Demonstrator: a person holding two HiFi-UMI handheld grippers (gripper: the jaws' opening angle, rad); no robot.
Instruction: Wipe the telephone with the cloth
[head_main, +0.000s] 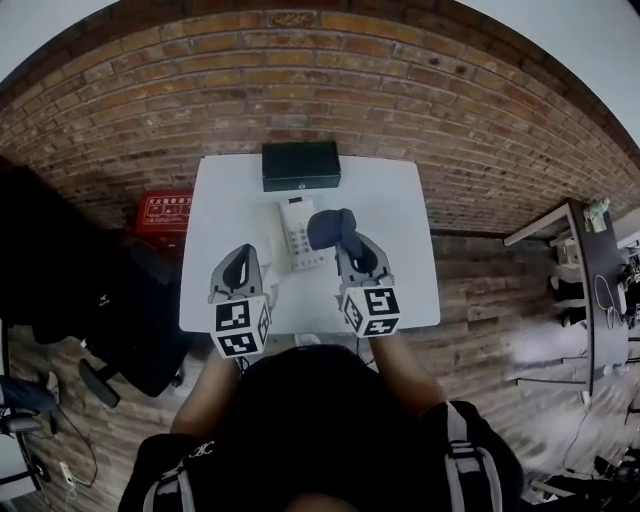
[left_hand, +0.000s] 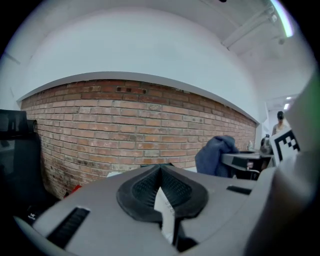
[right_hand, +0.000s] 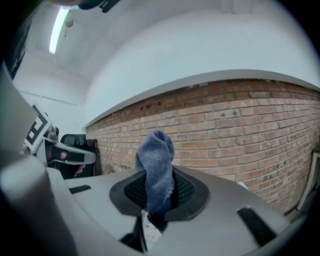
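- The red crate (head_main: 163, 213) on the floor left of the desk (head_main: 405, 205) carries white writing, too small to read.
- Both claws point away from the person toward the brick wall, side by side over the desk's near half.
- The left claw (head_main: 240, 262) is closed on nothing, just left of the telephone (head_main: 296, 232).
- The right claw (head_main: 352, 246) is clamped on the bunched blue cloth (head_main: 328, 226), above the telephone's right edge.
- A black box (head_main: 300, 165) sits at the far edge; the desk right of the telephone is bare.

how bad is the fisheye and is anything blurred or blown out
Head view: strong fisheye, the brick wall bows into an arc, corners black. Left gripper view: the ceiling light glares at top right, the left tool is soft up close. Right gripper view: the cloth is fairly sharp, edges dark.
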